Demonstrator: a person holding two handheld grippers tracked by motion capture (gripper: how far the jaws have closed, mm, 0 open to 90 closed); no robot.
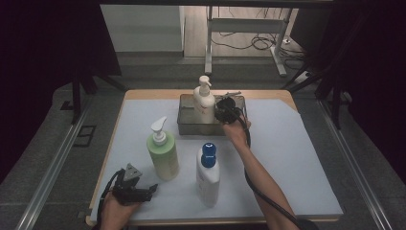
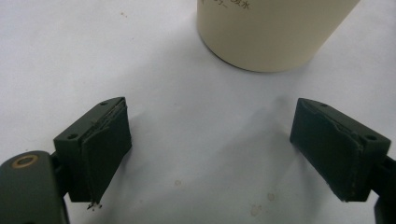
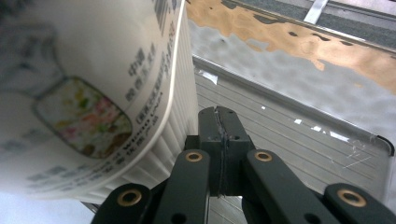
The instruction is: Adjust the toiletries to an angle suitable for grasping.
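Nearest the camera, the left gripper [image 1: 143, 192] rests low on the white table mat [image 1: 297, 158], jaws wide and empty, apparently parked beside the green pump bottle [image 1: 163, 152]. Across the mat, the right gripper [image 1: 225, 112] reaches into the clear rectangular tray [image 1: 186, 125], jaws pressed together on nothing, just beside the cream pump bottle [image 3: 84, 93] standing upright inside, probably nudging it. A white blue-capped bottle [image 1: 208, 173] stands between.
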